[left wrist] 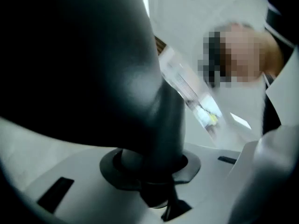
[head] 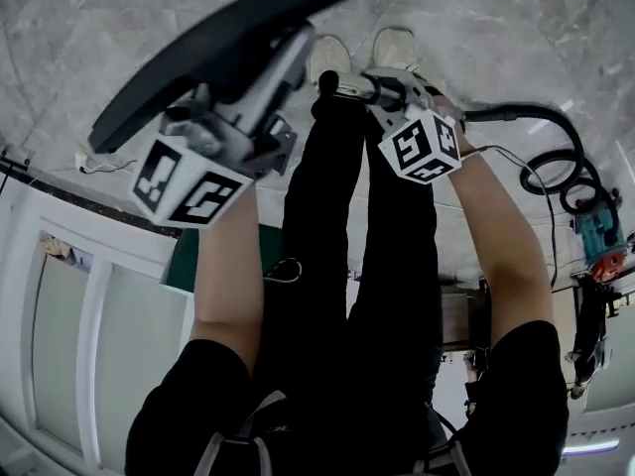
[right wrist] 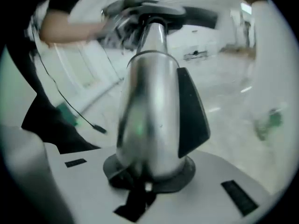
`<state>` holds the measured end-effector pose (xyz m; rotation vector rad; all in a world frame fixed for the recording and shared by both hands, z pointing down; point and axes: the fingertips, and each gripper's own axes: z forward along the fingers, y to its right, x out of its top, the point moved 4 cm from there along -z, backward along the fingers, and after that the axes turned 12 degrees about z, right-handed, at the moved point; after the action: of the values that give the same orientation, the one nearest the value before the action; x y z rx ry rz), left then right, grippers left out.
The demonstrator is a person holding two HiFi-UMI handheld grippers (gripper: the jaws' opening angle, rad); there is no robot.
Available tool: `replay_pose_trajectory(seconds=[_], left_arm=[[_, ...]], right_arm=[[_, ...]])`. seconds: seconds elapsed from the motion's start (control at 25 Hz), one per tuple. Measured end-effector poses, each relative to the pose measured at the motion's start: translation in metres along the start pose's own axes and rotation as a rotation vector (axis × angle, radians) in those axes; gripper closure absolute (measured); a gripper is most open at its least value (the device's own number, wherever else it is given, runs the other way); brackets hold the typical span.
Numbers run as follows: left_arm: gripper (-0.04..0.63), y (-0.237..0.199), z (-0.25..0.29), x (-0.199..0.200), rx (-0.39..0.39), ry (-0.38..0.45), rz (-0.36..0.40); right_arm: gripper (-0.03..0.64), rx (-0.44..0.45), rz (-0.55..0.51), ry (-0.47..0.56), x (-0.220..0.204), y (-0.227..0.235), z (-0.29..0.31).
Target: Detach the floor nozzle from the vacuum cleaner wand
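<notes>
The dark floor nozzle is lifted high at the upper left of the head view. My left gripper is shut on its neck. In the left gripper view the nozzle fills the frame, its neck seated between the jaws of the left gripper. My right gripper is shut on the silver wand, which carries a black latch and stands between the jaws of the right gripper. The wand's far end reaches the nozzle. Blur hides whether they are joined.
A black hose loops across the marble floor to a teal vacuum body at the right. The person's white shoes stand just beyond the grippers. A white panelled cabinet runs along the left, with a thin cable beside it.
</notes>
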<state>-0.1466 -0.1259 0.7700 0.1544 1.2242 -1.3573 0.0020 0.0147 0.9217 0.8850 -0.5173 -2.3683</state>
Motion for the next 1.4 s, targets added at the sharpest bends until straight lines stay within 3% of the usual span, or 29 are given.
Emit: replay_pose_trajectory(seconds=[0.04,0.08,0.16,0.24,0.4,0.52,0.6,0.8,1.0,1.16,1.24,1.32,1.4], left_arm=[[0.480,-0.035,-0.018,0.033,0.118,0.119,-0.046],[0.480,-0.066,-0.034,0.062,0.197,0.193,-0.057],[0.480,-0.096,-0.045,0.084,0.223,0.160,0.018],[0.480,-0.103,-0.048,0.075,0.208,0.086,0.073],[0.480,-0.095,-0.047,0.040,0.187,0.021,0.023],[0.480,-0.072,-0.028,0.014,0.085,-0.035,0.033],[0.480,-0.060,-0.021,-0.008,0.041,-0.071,-0.008],[0.480,-0.047,-0.010,-0.058,-0.040,-0.178,-0.069],[0.480,-0.052,-0.005,-0.088,-0.094,-0.256,-0.070],[0.480,-0.051,-0.002,-0.106,-0.118,-0.308,-0.070],[0.480,-0.045,0.000,-0.114,-0.141,-0.345,-0.045],[0.480,-0.035,0.004,-0.125,-0.176,-0.389,0.013],[0.480,-0.025,0.007,-0.131,-0.204,-0.406,0.031]], right_arm=[[0.552,-0.198,-0.047,-0.031,-0.030,0.021,-0.001],[0.552,-0.321,-0.070,-0.097,-0.064,0.037,-0.008],[0.552,-0.398,-0.023,-0.225,-0.118,0.057,-0.030],[0.552,-0.382,0.071,-0.225,-0.135,0.073,-0.042],[0.551,-0.276,0.191,-0.118,-0.115,0.064,-0.033],[0.551,-0.242,0.150,-0.102,-0.092,0.061,0.000],[0.551,-0.248,0.112,-0.119,-0.083,0.058,0.028],[0.551,-0.321,0.117,-0.168,-0.071,0.073,0.092],[0.551,-0.486,0.128,-0.220,-0.083,0.097,0.118],[0.546,-0.488,0.144,-0.298,-0.113,0.109,0.132],[0.473,-0.466,0.158,-0.372,-0.132,0.109,0.141],[0.260,-0.463,0.169,-0.462,-0.153,0.108,0.147],[0.239,-0.499,0.156,-0.508,-0.163,0.111,0.146]])
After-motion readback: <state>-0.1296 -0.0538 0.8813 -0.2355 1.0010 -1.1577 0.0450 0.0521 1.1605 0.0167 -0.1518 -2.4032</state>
